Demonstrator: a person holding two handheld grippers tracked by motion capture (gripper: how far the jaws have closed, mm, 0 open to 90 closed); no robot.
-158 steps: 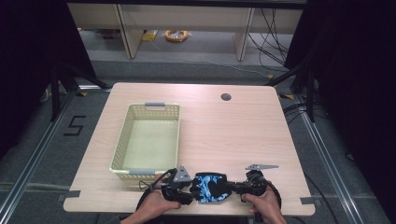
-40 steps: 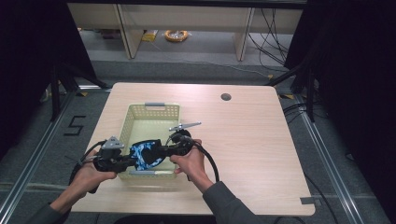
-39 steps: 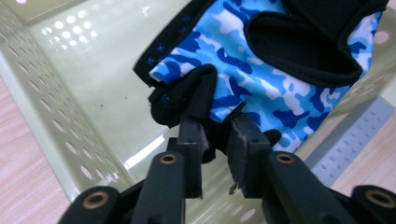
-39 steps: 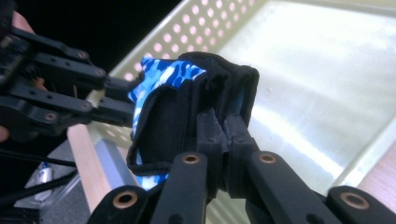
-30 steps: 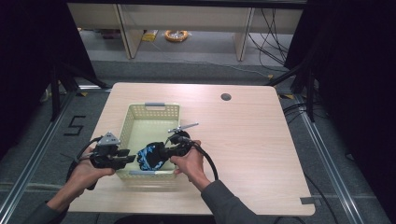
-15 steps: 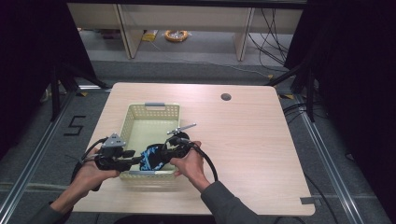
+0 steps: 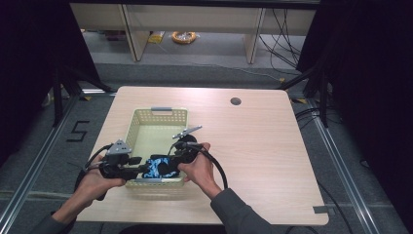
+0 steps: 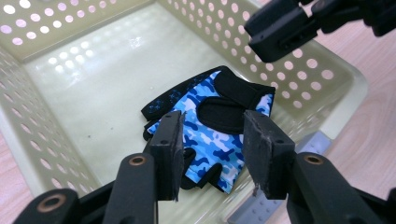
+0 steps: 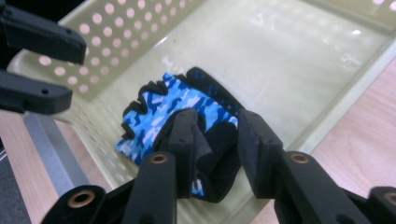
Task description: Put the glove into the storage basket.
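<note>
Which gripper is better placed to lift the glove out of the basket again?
Probably the left gripper: its open jaws straddle the camouflage glove lying in the basket. The right gripper is also open, over the glove's black cuff end only.

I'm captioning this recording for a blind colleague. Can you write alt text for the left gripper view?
A blue camouflage fingerless glove lies on the floor of a pale yellow perforated basket, just beyond the open left gripper, whose two black fingers frame it without touching. The right gripper reaches in from the upper right, over the basket's wall.
</note>
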